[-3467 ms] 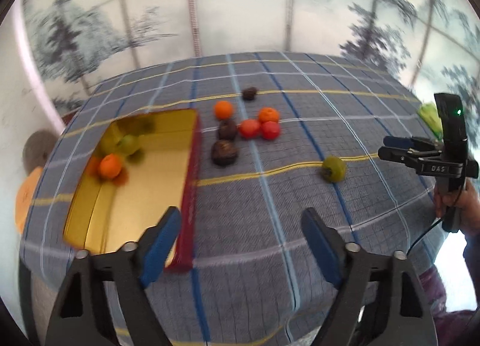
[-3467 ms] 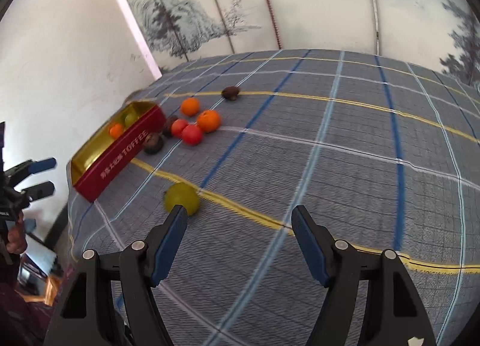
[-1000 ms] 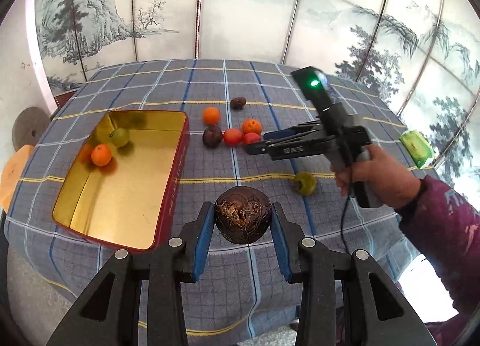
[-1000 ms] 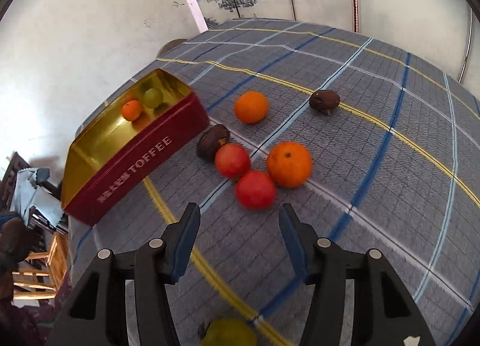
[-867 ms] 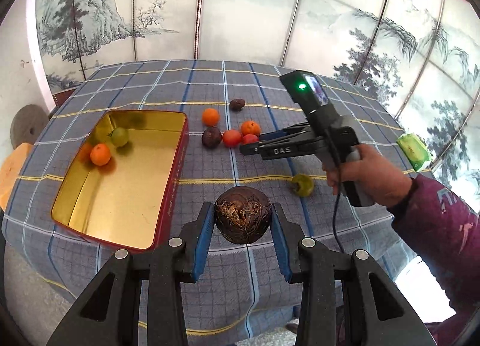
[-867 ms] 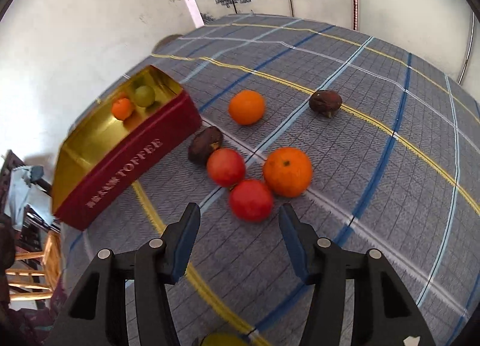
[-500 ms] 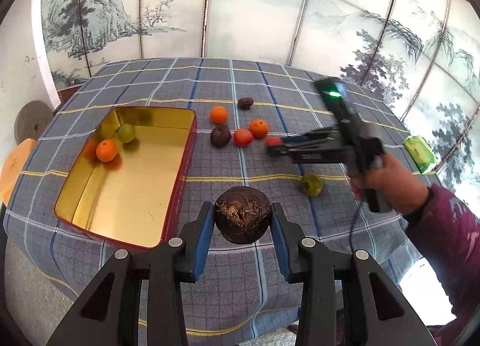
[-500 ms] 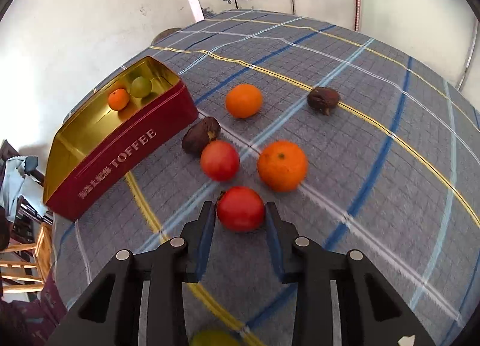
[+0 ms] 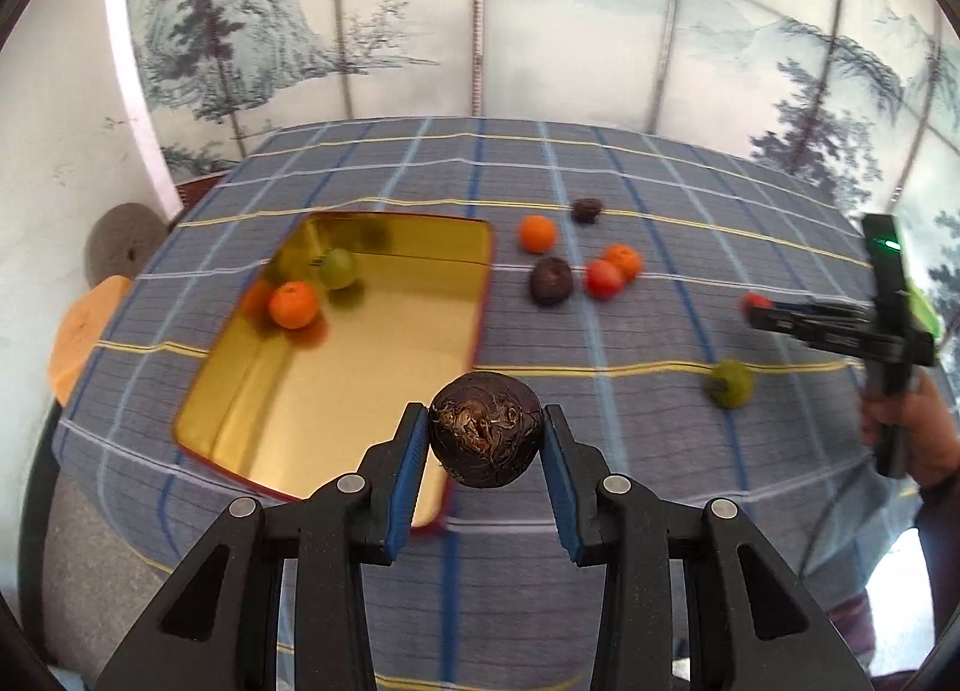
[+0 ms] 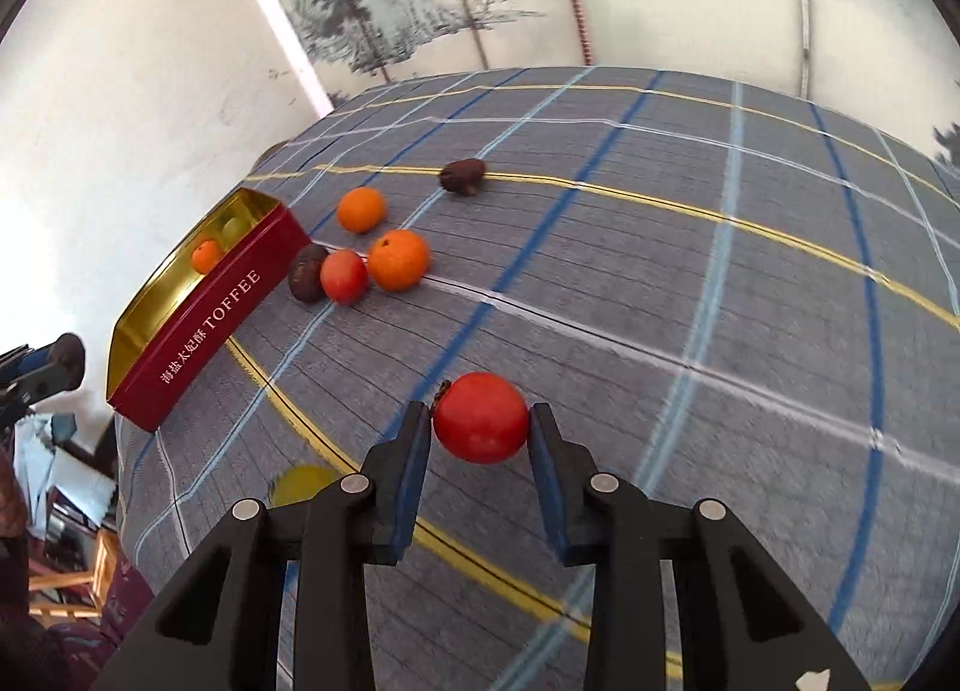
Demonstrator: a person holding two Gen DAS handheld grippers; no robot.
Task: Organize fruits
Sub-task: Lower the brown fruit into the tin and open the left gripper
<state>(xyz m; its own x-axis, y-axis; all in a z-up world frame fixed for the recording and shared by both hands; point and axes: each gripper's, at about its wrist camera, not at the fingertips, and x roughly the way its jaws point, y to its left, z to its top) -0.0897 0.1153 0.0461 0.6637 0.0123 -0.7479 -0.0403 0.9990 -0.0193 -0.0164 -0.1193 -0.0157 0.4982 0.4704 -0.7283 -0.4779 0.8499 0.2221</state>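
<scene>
Since half a second earlier the right gripper (image 10: 480, 421) had lifted the red fruit (image 10: 481, 417) clear of the plaid cloth (image 10: 690, 247), both pads clamped on it. Left gripper (image 9: 486, 436): closed on a dark wrinkled fruit (image 9: 486, 428), held above the near right corner of the gold tin (image 9: 384, 235). In tin: one orange (image 9: 293, 304), one green fruit (image 9: 337, 267). On cloth: two oranges, a red fruit, two dark fruits; a green fruit (image 9: 729, 384) lying apart
</scene>
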